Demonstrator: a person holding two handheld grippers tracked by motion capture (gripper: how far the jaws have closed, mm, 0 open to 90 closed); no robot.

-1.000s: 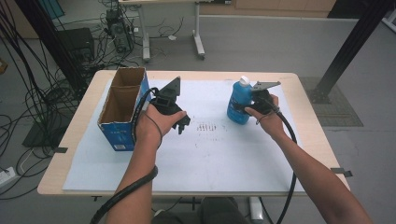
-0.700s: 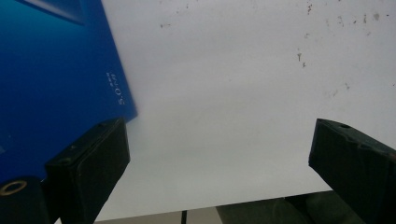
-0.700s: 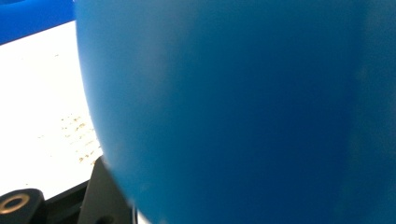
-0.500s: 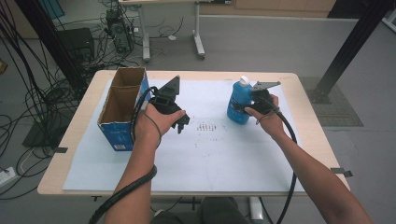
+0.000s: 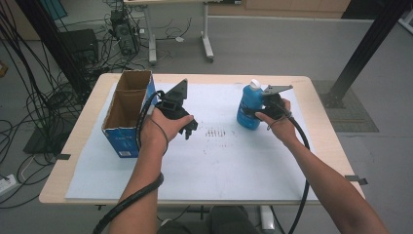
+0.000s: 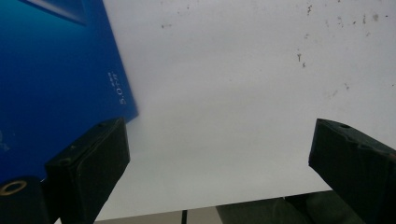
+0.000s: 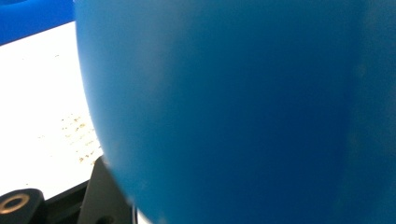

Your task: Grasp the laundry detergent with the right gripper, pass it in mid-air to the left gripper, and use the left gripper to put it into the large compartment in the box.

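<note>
A blue bottle (image 5: 248,108) with a white cap (image 5: 254,84) stands on the white sheet (image 5: 224,161) at the right. My right gripper (image 5: 255,113) reaches it from the right and is shut on its body. In the right gripper view the bottle (image 7: 243,107) sits very close, with one black jaw at the lower left. An open blue cardboard box (image 5: 127,112) stands at the left. My left gripper (image 5: 189,128) hovers just right of the box, pointing down at the sheet. Its jaws stand wide open around bare paper (image 6: 224,116), with the box wall (image 6: 56,84) beside the left jaw.
The wooden table (image 5: 321,126) ends shortly right of the bottle. A patch of small dark specks (image 5: 216,133) marks the sheet between the two grippers. Cables trail from both grippers toward the near edge. Desk legs and wires lie on the floor beyond.
</note>
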